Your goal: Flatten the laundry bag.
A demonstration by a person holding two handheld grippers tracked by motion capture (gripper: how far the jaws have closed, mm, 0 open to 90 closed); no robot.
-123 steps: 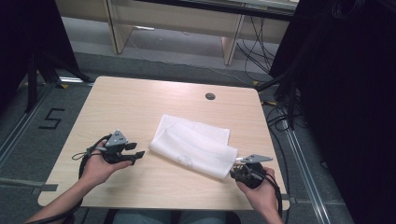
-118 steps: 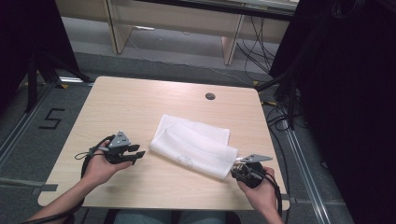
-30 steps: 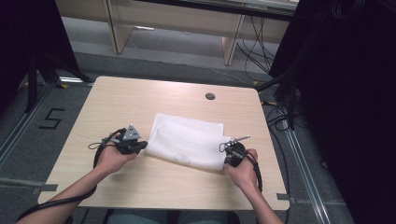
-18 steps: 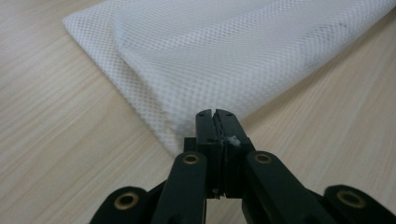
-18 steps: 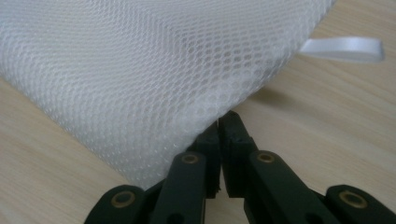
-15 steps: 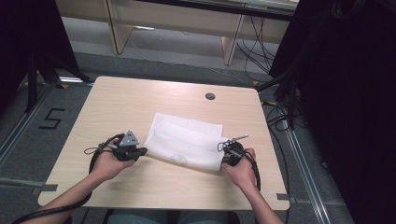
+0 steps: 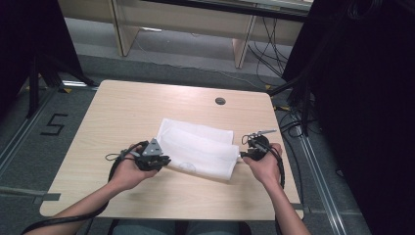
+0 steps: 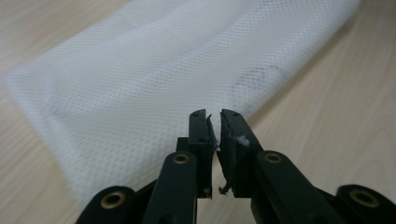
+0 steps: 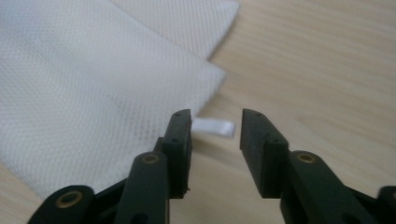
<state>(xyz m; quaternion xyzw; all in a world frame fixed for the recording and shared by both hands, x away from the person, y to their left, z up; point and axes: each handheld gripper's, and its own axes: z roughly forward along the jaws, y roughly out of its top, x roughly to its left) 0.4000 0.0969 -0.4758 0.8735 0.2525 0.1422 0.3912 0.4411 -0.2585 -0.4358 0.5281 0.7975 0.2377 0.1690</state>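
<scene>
A white mesh cloth (image 7: 198,147) lies folded near the middle of the wooden table (image 7: 147,103). My left gripper (image 7: 165,160) is at the cloth's left near corner. In the left gripper view the cloth (image 8: 163,70) spreads out ahead. The left gripper (image 8: 214,116) is shut, tips at the cloth's near edge; whether they pinch fabric I cannot tell. My right gripper (image 7: 243,154) sits at the cloth's right edge. In the right gripper view it (image 9: 217,114) stands open beside the cloth (image 9: 93,70), with a small white tag (image 9: 214,127) just beyond its jaws.
A round cable hole (image 7: 220,101) sits in the table's far right part. Bare wood surrounds the cloth on all sides. Cables (image 7: 293,122) lie on the floor at the right, and a "5" mark (image 7: 55,125) is on the floor at the left.
Both grippers came in from the table's front to the cloth's two ends. In the last half second the left gripper slid a little right and toward me along the cloth's edge.
</scene>
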